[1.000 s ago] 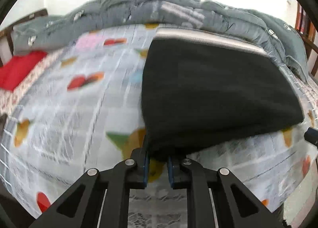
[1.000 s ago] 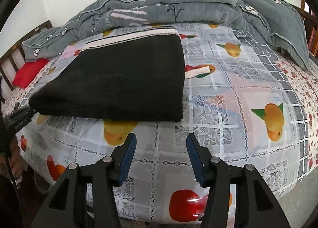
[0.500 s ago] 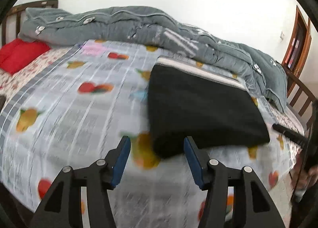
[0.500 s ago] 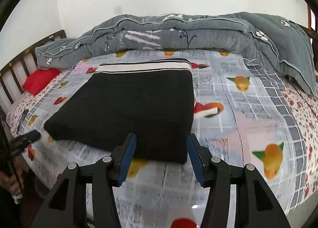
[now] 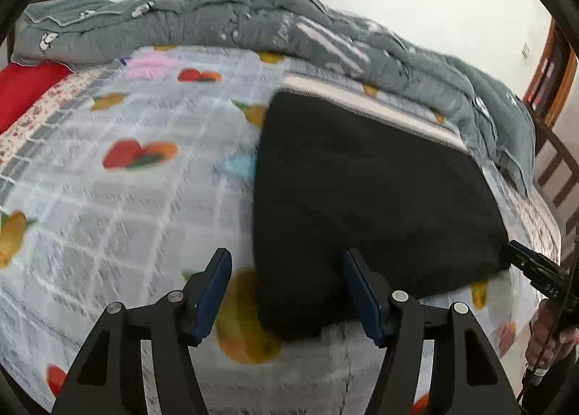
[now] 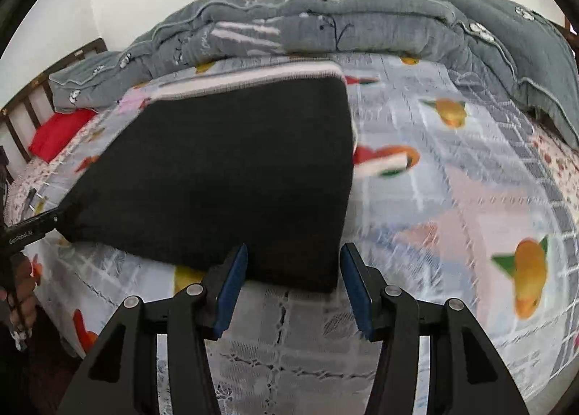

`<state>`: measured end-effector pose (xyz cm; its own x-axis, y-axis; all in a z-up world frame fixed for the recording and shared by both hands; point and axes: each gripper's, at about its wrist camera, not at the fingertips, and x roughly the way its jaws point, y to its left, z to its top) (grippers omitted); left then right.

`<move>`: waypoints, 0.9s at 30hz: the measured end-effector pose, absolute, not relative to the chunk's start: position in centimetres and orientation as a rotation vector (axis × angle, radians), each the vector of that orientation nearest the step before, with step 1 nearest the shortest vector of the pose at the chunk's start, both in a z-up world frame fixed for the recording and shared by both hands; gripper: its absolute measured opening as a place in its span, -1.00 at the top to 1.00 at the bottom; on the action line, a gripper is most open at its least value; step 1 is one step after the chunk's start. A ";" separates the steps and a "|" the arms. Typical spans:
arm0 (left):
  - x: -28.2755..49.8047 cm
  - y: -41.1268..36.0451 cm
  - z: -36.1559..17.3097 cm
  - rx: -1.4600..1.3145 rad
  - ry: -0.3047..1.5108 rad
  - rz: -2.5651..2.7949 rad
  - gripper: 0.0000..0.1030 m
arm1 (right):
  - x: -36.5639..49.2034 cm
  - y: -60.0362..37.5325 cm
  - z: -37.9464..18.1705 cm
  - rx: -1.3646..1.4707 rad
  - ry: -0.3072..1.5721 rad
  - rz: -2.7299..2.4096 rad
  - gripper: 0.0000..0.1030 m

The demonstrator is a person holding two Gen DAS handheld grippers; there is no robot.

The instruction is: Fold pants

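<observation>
The black pants [image 5: 362, 194] lie folded flat on the fruit-print bed sheet, with a white striped waistband along the far edge. My left gripper [image 5: 286, 292] is open, its blue pads on either side of the near left corner of the pants. The pants also show in the right wrist view [image 6: 224, 176]. My right gripper [image 6: 293, 284] is open, with its pads either side of the near right corner. Each gripper shows at the edge of the other's view, the right one [image 5: 535, 270] and the left one [image 6: 29, 226].
A grey quilt [image 6: 325, 27] is bunched along the far side of the bed. A red pillow [image 6: 58, 132] lies at the far left by a wooden bed rail [image 6: 21, 114]. The near bed edge drops off below the grippers. A wooden door frame [image 5: 553, 67] stands at right.
My left gripper let go of the pants' near left corner and opened. Both grippers pulled back, then came close to the near corners again. The pants stayed folded on the bed.
</observation>
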<state>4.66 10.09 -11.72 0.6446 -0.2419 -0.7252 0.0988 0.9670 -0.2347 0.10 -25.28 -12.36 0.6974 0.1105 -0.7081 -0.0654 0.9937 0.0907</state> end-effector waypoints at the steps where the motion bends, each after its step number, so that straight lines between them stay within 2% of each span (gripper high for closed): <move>1: 5.5 10.2 -11.2 -0.177 0.839 -0.186 -0.22 | 0.5 -25.6 -11.6 0.066 0.775 0.101 -0.02; 5: 10.2 9.4 -10.9 -0.150 0.889 -0.175 -0.27 | 4.1 -26.6 -9.9 0.123 0.743 0.112 -0.23; 10: 15.5 8.8 -12.9 -0.158 1.002 -0.223 -0.26 | 9.6 -27.3 -11.4 0.173 0.808 0.104 -0.22; 11: 16.0 8.7 -13.2 -0.166 1.013 -0.239 -0.20 | 10.5 -27.8 -11.6 0.211 0.813 0.127 -0.21; 13: 17.0 8.8 -13.5 -0.200 1.036 -0.302 0.08 | 11.7 -28.0 -11.7 0.232 0.835 0.176 -0.08; 14: 17.5 8.8 -13.6 -0.228 1.042 -0.333 0.30 | 12.3 -27.9 -11.8 0.229 0.846 0.201 0.10; 15: 17.9 8.7 -13.6 -0.239 1.045 -0.341 0.41 | 12.8 -27.8 -11.8 0.226 0.850 0.203 0.24; 18: 19.0 7.8 -13.1 -0.171 1.025 -0.353 0.54 | 14.7 -27.2 -11.7 0.191 0.844 0.183 0.55; 24: 22.8 8.0 -12.9 -0.194 1.037 -0.302 0.51 | 18.9 -26.0 -11.6 0.133 0.831 0.139 0.58; 26: 23.1 8.1 -13.1 -0.198 1.044 -0.270 0.34 | 20.0 -26.0 -11.7 0.139 0.833 0.137 0.57; 27: 22.9 8.1 -13.2 -0.192 1.048 -0.249 0.15 | 20.3 -26.1 -11.8 0.141 0.835 0.137 0.55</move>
